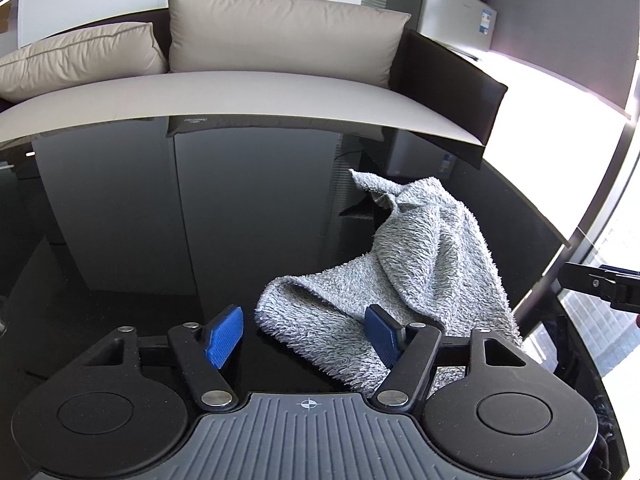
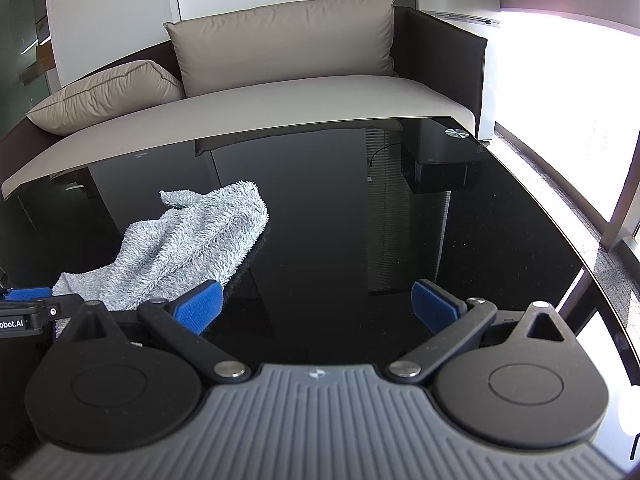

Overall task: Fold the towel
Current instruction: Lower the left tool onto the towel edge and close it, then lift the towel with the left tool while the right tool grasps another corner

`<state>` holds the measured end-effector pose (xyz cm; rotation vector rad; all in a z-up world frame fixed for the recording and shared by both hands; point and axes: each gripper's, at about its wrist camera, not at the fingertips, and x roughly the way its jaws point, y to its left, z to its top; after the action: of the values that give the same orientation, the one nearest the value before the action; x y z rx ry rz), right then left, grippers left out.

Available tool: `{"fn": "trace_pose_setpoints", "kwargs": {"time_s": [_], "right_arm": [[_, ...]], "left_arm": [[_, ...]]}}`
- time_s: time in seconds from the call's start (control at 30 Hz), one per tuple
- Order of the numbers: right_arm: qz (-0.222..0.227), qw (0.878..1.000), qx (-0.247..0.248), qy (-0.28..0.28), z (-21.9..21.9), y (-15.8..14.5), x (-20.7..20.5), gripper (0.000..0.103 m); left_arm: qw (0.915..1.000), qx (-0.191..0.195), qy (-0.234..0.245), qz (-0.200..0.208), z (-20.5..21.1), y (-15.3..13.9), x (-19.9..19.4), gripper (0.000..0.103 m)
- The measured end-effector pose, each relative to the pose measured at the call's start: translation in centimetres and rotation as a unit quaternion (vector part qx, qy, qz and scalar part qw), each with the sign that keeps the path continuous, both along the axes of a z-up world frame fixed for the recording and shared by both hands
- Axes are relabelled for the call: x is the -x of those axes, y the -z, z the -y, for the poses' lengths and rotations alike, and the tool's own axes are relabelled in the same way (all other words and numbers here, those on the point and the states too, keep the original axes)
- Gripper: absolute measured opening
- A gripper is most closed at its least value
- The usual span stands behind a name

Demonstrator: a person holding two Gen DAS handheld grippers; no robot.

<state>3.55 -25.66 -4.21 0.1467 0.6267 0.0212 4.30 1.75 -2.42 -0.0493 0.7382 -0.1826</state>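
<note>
A crumpled grey terry towel (image 1: 412,264) lies in a heap on the glossy black table (image 1: 160,220). In the left wrist view it sits to the right of centre, its near corner between my blue pads. My left gripper (image 1: 306,336) is open, its right pad over the towel's near edge. In the right wrist view the towel (image 2: 180,248) lies at the left, just beyond my left pad. My right gripper (image 2: 320,308) is open and empty over bare table to the right of the towel. The left gripper's tip (image 2: 28,300) shows at the left edge.
A beige sofa (image 2: 260,104) with two cushions stands right behind the table's far edge. A small fridge with a microwave (image 1: 460,12) stands at the back right. Bright windows run along the right. The table's right edge (image 2: 560,224) curves close by.
</note>
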Motion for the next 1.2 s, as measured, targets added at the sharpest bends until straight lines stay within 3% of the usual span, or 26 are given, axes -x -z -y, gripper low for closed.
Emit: {"fn": "trace_pose_setpoints", "kwargs": {"time_s": [0.2,0.23,0.27,0.5,0.77,1.03,1.2], "right_arm": [[-0.003,1.0,0.003,0.0,-0.2,0.2,-0.1,0.103],[-0.004,1.0,0.002,0.0,-0.2,0.2,-0.1,0.103],[-0.004,1.0,0.003,0.0,-0.2,0.3,-0.1,0.103],[-0.005,1.0,0.004,-0.006,-0.4,0.4,-0.2,0.103],[0.0,1.0,-0.005,-0.013,-0.5,0.5,-0.6,0.103],[0.0,0.999,-0.014,-0.029,-0.6,0.6,-1.6,0.103],[0.0,0.998,-0.058,-0.025,0.3,0.5,-2.7,0.103]], "left_arm": [[0.9998,0.02,0.005,0.007,-0.3,0.0,-0.1,0.028],[0.9995,0.03,0.011,0.007,-0.3,0.0,-0.1,0.016],[0.9992,0.036,0.015,0.006,-0.3,0.0,0.0,0.01],[0.9984,0.046,0.021,0.024,0.3,-0.7,0.6,0.007],[0.9917,0.063,0.067,0.09,1.6,-3.8,3.0,0.007],[0.9851,0.106,0.127,0.047,3.7,-2.7,3.6,0.006],[0.9826,0.102,0.149,0.042,4.5,-2.6,4.0,0.006]]}}
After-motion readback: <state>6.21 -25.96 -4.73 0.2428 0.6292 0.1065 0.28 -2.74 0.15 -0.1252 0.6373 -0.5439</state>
